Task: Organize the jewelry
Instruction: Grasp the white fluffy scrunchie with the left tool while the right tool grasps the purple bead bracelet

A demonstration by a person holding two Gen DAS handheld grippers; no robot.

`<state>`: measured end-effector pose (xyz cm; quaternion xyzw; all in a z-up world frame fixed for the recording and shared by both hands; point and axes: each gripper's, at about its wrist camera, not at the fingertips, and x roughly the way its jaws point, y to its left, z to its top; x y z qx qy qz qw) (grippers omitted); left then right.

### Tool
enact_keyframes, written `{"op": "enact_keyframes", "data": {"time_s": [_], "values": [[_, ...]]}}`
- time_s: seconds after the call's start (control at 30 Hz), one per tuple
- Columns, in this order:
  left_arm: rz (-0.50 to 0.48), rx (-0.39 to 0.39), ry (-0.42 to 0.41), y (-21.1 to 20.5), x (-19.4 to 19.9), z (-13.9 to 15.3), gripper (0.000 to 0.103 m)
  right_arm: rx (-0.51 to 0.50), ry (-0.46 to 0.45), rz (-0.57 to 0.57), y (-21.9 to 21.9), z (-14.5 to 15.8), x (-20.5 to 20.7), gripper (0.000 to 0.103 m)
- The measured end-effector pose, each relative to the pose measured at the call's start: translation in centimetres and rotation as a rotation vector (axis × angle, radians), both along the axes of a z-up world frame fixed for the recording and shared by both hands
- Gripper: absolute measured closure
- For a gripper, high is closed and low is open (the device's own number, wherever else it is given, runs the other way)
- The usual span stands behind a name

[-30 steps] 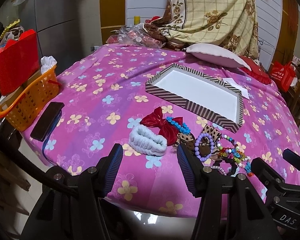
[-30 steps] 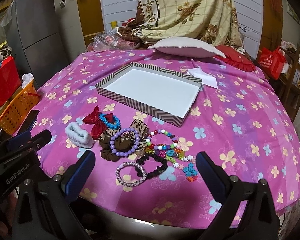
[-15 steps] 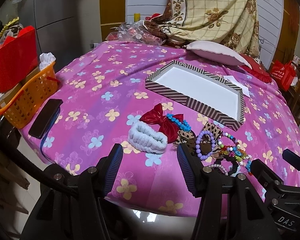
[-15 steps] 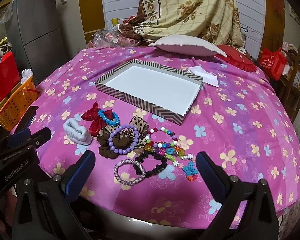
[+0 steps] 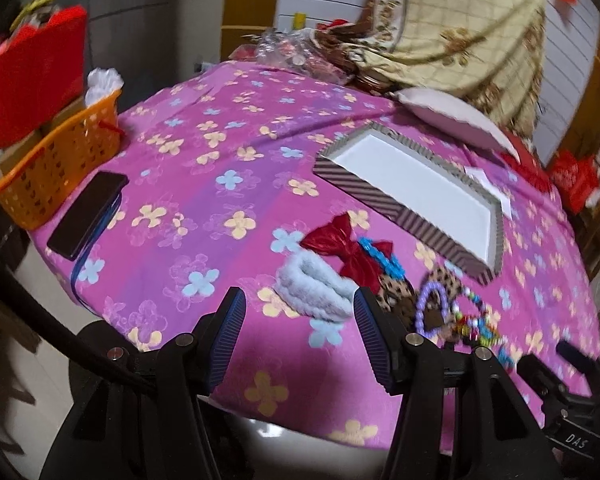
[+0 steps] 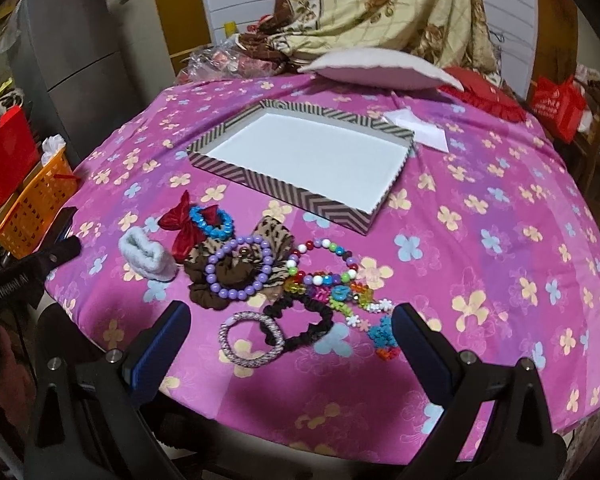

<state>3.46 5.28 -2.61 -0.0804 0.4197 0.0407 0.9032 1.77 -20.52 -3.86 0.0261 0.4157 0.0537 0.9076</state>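
A pile of jewelry and hair ties lies on the pink flowered cloth near the front edge: a white fluffy scrunchie, a red bow, a blue bead bracelet, a purple bead bracelet, a black scrunchie and a woven pink band. Behind them sits an empty striped box. My left gripper hangs open just short of the white scrunchie. My right gripper stands open wide around the pink band and black scrunchie, above the cloth.
An orange basket and a dark phone sit at the table's left edge. A white pillow, a paper slip and draped fabric lie beyond the box. The right half of the cloth holds nothing.
Both grippers have moved forward toward the pile, the right one now reaching around the front items. The left view has swung and blurred. Nothing on the table has moved.
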Motion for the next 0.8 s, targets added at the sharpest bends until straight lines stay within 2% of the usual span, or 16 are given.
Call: {"op": "enact_keyframes", "data": {"time_s": [0.07, 0.17, 0.37, 0.5, 0.67, 0.8], "values": [[0.024, -0.056, 0.028, 1.0, 0.7, -0.3, 0.045, 0.014, 0.013, -0.004, -0.7, -0.2, 0.5, 0.001], [0.042, -0.084, 0.045, 1.8, 1.6, -0.8, 0.045, 0.037, 0.040, 0.002, -1.3, -0.8, 1.2, 0.001], [0.033, -0.112, 0.093, 2.3, 2.8, -2.4, 0.045, 0.031, 0.056, 0.025, -1.3, -1.8, 2.3, 0.001], [0.023, -0.133, 0.122, 2.1, 3.2, -3.4, 0.045, 0.044, 0.103, 0.040, -1.5, -2.7, 3.4, 0.001], [0.024, -0.163, 0.154, 1.8, 4.0, -4.4, 0.045, 0.086, 0.133, 0.066, -1.8, -3.7, 4.7, 0.007], [0.027, -0.179, 0.172, 1.6, 4.5, -5.0, 0.045, 0.059, 0.118, 0.092, -1.6, -4.1, 5.4, 0.009]]}}
